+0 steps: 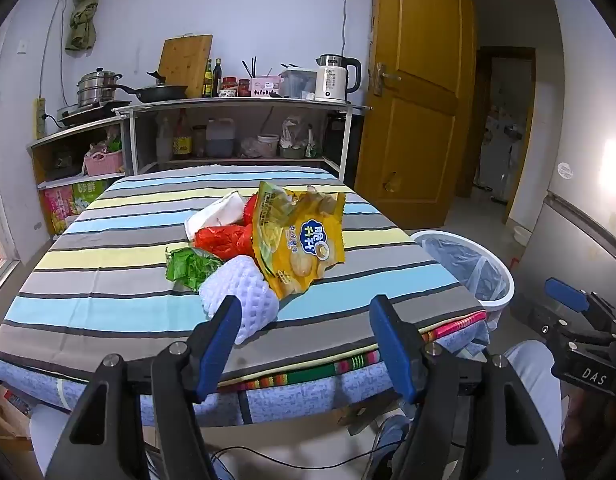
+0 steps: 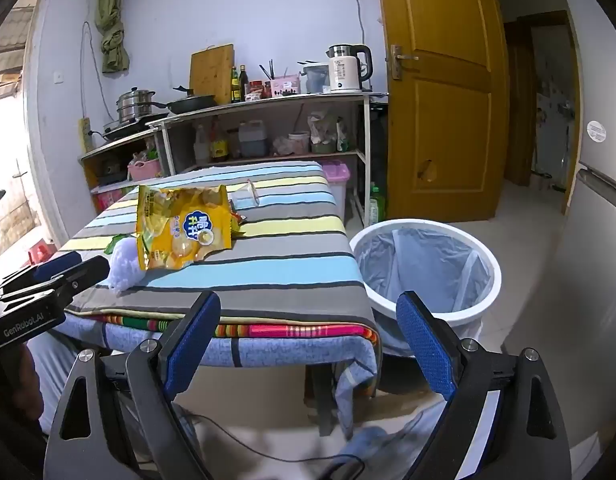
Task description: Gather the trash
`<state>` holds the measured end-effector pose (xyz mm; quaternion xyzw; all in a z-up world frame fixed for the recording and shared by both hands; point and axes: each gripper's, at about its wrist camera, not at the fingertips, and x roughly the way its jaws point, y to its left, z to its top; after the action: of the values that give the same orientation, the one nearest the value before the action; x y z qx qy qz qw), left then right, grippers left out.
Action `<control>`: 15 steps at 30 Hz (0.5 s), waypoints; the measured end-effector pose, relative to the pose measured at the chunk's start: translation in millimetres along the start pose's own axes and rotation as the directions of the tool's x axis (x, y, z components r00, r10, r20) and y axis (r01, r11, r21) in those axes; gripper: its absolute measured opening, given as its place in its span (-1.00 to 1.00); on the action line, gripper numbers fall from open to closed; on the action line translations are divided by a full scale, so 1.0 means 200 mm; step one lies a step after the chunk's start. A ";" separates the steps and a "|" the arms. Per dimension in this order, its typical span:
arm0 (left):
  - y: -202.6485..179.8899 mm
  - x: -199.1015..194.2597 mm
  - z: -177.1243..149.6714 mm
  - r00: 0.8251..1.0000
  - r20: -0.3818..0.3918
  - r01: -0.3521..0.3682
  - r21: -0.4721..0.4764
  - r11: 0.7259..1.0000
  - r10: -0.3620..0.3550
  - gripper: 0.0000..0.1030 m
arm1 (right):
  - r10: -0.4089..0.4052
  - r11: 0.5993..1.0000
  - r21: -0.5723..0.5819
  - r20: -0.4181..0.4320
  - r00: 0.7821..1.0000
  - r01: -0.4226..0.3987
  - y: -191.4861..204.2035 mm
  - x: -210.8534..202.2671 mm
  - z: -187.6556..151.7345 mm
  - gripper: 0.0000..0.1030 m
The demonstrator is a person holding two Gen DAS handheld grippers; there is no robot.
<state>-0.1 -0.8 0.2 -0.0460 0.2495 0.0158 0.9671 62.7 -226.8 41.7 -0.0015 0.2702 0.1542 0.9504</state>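
Your left gripper (image 1: 305, 326) is spread wide, holding nothing, near the white foam net (image 1: 243, 292) at the striped table's (image 1: 107, 280) front edge. Right gripper (image 2: 312, 336) is wide too. Yellow chip bag (image 1: 303, 240) tops the trash pile; lined bin (image 2: 428, 264) sits beside the table.

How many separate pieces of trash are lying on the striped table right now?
6 visible: a yellow snack bag, white foam net nearest the grippers, green wrapper, red plastic bag, white paper behind it, and a clear plastic cup farther back. Others may hide underneath.
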 end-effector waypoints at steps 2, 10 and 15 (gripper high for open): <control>0.00 0.00 0.00 1.000 -0.004 0.006 -0.011 1.000 -0.006 0.33 | 0.002 1.000 -0.001 0.001 1.000 -0.002 0.00 0.00 0.00 0.75; 0.00 0.00 0.00 1.000 -0.004 0.015 -0.014 1.000 -0.015 0.33 | -0.006 1.000 -0.002 -0.007 1.000 0.006 0.00 -0.01 -0.01 0.75; 0.00 0.00 0.00 1.000 -0.005 0.015 -0.015 1.000 -0.015 0.33 | -0.007 1.000 -0.003 -0.005 1.000 0.007 0.00 0.00 -0.01 0.75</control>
<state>-0.9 -0.2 0.2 -0.0552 0.2515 0.0101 0.9662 61.3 -228.0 40.5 -0.0041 0.2723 0.1511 0.9503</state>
